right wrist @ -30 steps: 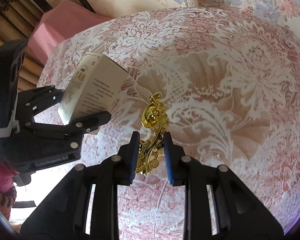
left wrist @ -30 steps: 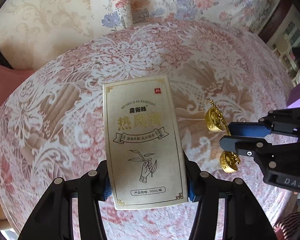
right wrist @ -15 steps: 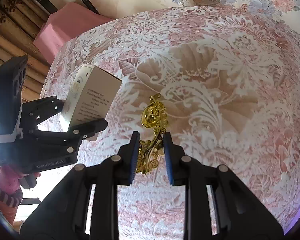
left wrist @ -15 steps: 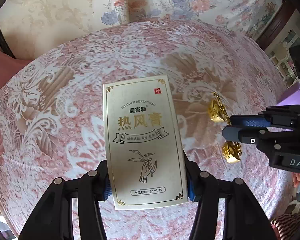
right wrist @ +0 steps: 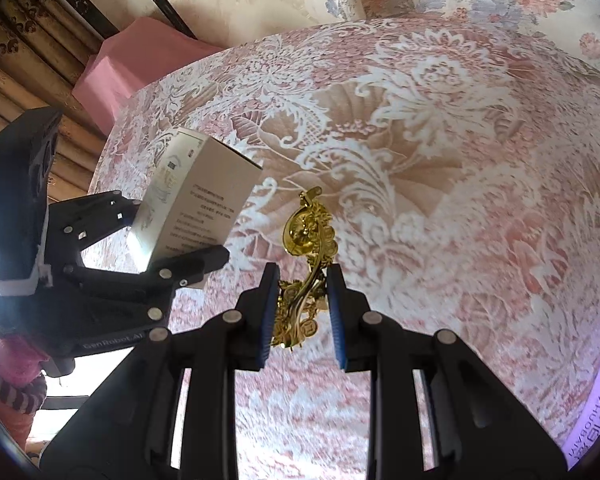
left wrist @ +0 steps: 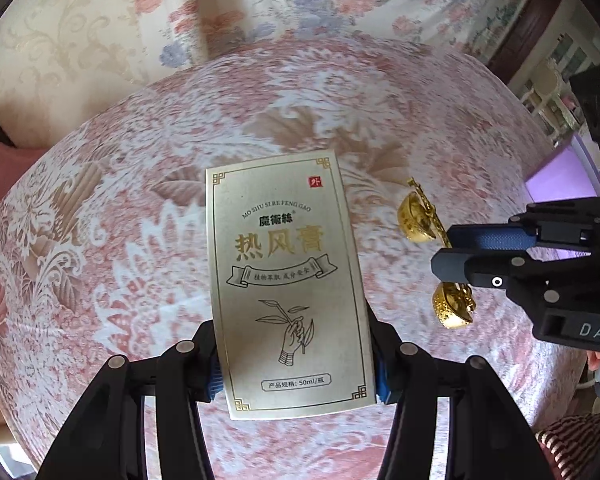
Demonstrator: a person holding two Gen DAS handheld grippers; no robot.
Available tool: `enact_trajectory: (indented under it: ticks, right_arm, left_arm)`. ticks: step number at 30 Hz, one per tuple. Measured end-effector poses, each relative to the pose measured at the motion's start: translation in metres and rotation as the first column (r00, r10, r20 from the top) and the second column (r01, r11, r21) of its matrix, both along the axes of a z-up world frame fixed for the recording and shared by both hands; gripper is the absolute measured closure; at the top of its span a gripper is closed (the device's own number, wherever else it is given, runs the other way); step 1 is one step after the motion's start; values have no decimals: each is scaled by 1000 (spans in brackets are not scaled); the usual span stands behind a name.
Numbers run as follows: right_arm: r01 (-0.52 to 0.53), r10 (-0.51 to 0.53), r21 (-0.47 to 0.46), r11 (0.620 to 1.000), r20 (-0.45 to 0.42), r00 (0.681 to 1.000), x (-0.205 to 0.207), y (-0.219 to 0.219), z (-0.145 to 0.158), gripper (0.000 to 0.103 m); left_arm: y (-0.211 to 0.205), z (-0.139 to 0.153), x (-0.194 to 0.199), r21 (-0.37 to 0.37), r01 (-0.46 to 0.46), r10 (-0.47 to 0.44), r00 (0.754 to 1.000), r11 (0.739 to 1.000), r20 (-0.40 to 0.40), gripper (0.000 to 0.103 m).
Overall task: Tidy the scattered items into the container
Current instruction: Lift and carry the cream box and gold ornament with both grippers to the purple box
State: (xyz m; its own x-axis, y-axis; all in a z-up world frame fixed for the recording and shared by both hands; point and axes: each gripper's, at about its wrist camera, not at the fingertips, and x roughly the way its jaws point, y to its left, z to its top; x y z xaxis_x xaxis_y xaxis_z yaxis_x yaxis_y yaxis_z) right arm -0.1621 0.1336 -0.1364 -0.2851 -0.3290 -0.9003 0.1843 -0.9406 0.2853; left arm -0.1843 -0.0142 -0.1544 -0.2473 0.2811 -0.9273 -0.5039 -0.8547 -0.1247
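I am gripping the pale carton [left wrist: 290, 280] in my left gripper [left wrist: 296, 364], its blue pads pressing the carton's two long edges near the bottom, so the printed gold face is pointing back at the camera. It is hanging clear above the pink lace tablecloth [left wrist: 140, 208]. My right gripper [right wrist: 302, 308] is clenching the gold ornament [right wrist: 306, 264] around its thin middle; one ornate end is sticking out beyond the fingertips and the other is sitting low between the pads. From the left wrist view the ornament [left wrist: 434, 248] is showing as two gold lobes, either side of the right gripper [left wrist: 454, 256]. A lilac edge [left wrist: 560, 176] at the far right may be the container, though I am seeing too little to be sure.
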Motion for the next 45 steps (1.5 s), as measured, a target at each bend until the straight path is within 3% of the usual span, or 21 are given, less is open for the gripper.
enact_trajectory:
  ticks: [27,37,45]
  right_arm:
    - [188,-194,-74,979,-78,978,83,157,80,77]
    - [293,-304,-95,951,-132,944,119,246,120,76]
    - [410,-418,-88,908,-108,902,162,334,116,76]
  left_arm:
    - [169,79,59,15,216,-215,975,976,-55,48]
    - [266,119,85,36,354,-349,931,934,-110,48]
    - [353,128,127,66,475,-468,878,878,-103,48]
